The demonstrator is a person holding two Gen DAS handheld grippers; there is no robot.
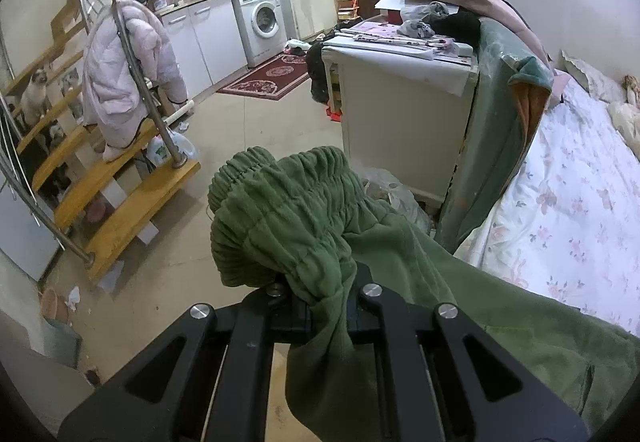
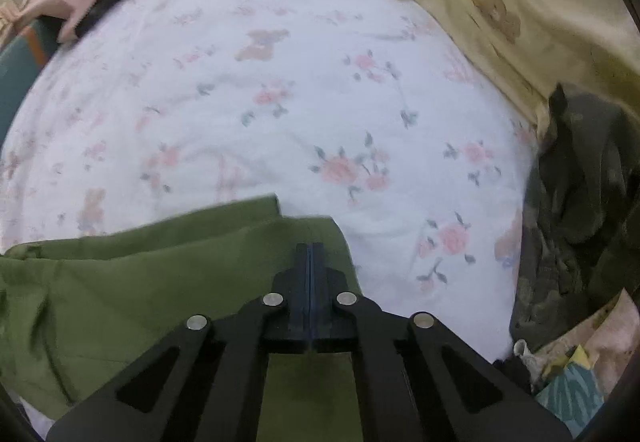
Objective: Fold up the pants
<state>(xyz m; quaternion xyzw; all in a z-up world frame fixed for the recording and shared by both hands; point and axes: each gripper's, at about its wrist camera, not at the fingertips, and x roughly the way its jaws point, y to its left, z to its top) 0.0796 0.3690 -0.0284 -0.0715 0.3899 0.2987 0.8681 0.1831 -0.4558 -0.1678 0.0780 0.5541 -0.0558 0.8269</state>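
Pinching green pants [image 1: 304, 226] waistband between left gripper [image 1: 320, 306] fingers, right gripper [image 2: 311, 262] fingers pressed together, seemingly over pant leg.

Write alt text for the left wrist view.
The black left gripper pinches the gathered elastic waistband of green fleece pants, which trail right onto a floral bedsheet. Behind: wooden stairs and a white washing machine.
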